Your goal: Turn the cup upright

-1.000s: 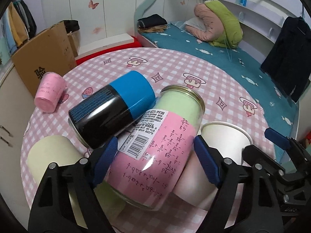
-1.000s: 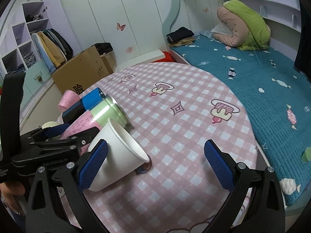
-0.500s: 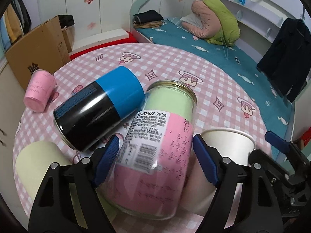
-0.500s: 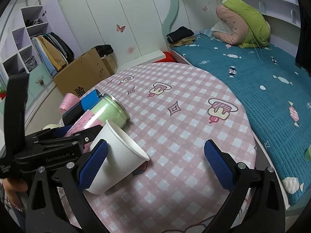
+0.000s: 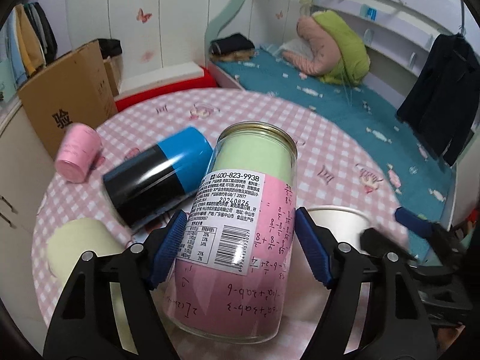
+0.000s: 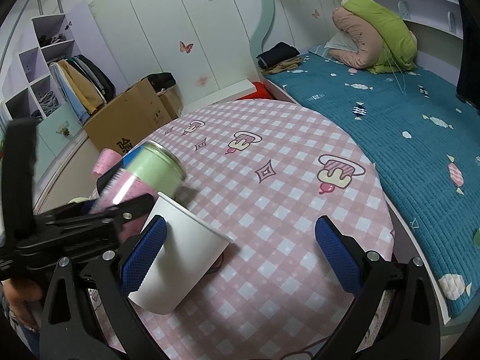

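My left gripper [image 5: 240,249] is shut on a glass jar cup [image 5: 240,246] with a pink and green label, and holds it tilted, mouth end raised away from me. The jar also shows in the right wrist view [image 6: 147,177], gripped by the left gripper. A white paper cup [image 6: 183,252] lies on its side on the pink checked table [image 6: 285,195], its mouth facing right, touching the left finger of my open right gripper [image 6: 240,252]. The paper cup's rim shows in the left wrist view [image 5: 339,219].
A blue and black can [image 5: 159,177] lies on its side left of the jar. A pink cup [image 5: 78,156] lies at the far left, and a pale yellow cup [image 5: 81,243] at the near left. A bed [image 6: 405,126] borders the table on the right.
My left gripper has tipped the jar's mouth end up from lying nearly flat. The right gripper and the paper cup have stayed put.
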`<state>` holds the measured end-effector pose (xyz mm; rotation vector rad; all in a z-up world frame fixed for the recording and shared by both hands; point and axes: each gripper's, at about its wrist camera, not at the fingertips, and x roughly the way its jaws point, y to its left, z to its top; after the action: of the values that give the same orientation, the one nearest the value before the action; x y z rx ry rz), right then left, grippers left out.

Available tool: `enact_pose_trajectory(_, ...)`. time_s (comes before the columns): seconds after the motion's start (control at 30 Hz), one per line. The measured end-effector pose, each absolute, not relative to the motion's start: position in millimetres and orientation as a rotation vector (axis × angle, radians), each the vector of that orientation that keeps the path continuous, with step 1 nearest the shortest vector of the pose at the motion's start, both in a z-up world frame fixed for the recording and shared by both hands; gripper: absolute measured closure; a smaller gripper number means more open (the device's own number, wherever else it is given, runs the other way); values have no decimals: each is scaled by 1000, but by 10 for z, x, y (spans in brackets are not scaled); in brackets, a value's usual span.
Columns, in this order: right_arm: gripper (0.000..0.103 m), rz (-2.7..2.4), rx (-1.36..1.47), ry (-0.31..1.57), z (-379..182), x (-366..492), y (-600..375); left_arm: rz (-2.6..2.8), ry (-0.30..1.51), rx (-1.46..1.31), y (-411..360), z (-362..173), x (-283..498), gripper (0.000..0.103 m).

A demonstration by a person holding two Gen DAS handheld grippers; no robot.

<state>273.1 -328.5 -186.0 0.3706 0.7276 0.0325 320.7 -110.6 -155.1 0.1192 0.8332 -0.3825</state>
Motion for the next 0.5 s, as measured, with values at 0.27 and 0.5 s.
enact_pose_trajectory(0.27, 7, 32, 345, 684, -1625, 2528, -3179, -362, 774, 86, -863, -1178, 2569, 29)
enact_pose_trajectory(0.5, 7, 40, 307, 638, -1351, 2160, -2976, -300, 787, 44, -616, -1273, 1939, 29)
